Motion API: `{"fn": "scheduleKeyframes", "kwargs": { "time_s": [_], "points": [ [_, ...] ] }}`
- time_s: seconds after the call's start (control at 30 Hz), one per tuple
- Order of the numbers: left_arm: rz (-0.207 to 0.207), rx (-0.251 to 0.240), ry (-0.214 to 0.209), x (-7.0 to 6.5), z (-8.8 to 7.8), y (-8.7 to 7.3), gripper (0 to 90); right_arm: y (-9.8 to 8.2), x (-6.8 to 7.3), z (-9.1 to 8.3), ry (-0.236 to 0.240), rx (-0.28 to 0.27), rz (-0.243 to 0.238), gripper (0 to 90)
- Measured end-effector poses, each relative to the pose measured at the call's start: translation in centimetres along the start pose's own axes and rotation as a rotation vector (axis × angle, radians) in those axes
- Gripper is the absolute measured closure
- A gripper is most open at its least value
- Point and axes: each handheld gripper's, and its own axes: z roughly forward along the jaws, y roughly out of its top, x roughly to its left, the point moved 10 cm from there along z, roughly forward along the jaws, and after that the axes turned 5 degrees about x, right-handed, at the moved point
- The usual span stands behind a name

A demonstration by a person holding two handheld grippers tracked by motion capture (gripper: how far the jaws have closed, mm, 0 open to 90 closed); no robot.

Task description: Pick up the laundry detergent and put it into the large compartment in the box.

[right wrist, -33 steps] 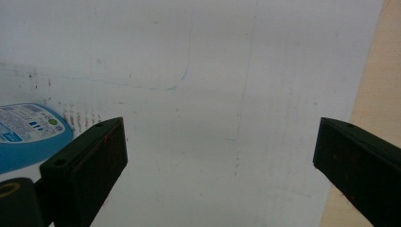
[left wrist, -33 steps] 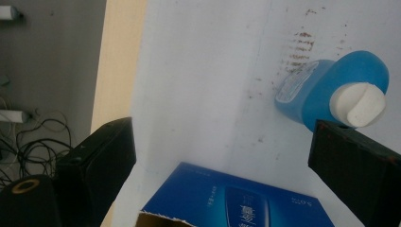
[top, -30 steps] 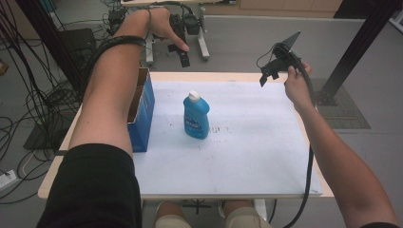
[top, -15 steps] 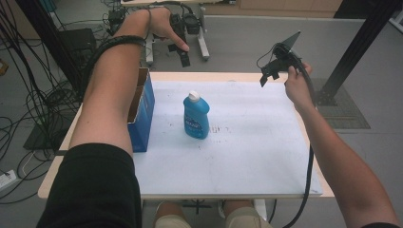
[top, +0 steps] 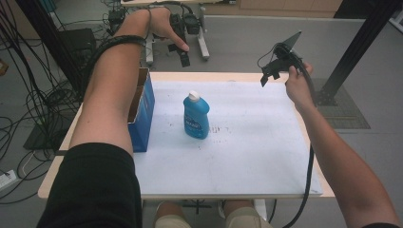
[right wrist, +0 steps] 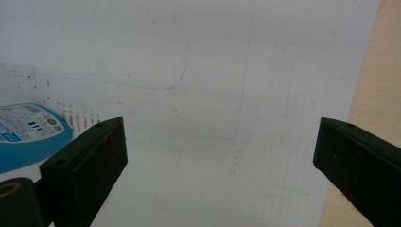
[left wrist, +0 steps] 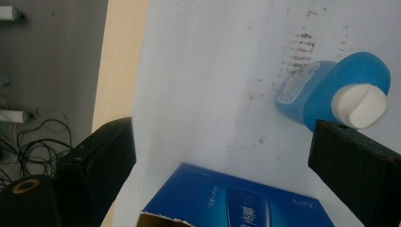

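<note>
A blue bottle [top: 195, 116] with a white cap stands upright near the middle of the white table sheet [top: 247, 142]. An open blue carton [top: 141, 111] lies at the table's left edge. My left gripper [top: 183, 52] is held high beyond the far left of the table, open and empty, looking down on the blue bottle [left wrist: 331, 94] and the carton [left wrist: 236, 201]. My right gripper [top: 270, 71] hovers above the far right corner, open and empty. Its view shows the white sheet [right wrist: 213, 94] and the bottle's edge [right wrist: 28, 132] at the left.
Bare wood of the table [top: 228, 76] rims the sheet. Cables [top: 28, 109] lie on the floor at the left. A metal stand [top: 202, 38] sits beyond the far edge and a black post [top: 356, 47] rises at the right.
</note>
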Motion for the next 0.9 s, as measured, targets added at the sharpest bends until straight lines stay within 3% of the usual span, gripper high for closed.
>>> {"fn": "scheduleKeyframes", "kwargs": {
  "time_s": [0.4,0.9],
  "points": [
    [0.008,-0.007,-0.003,-0.3,-0.5,-0.1,8.8,0.0,0.1,0.0,-0.001,0.002,0.0,3.7],
    [0.095,0.023,0.002,-2.3,-1.1,0.5,8.8,-0.2,0.3,0.0,-0.007,0.0,0.001,3.7]
  ]
}}
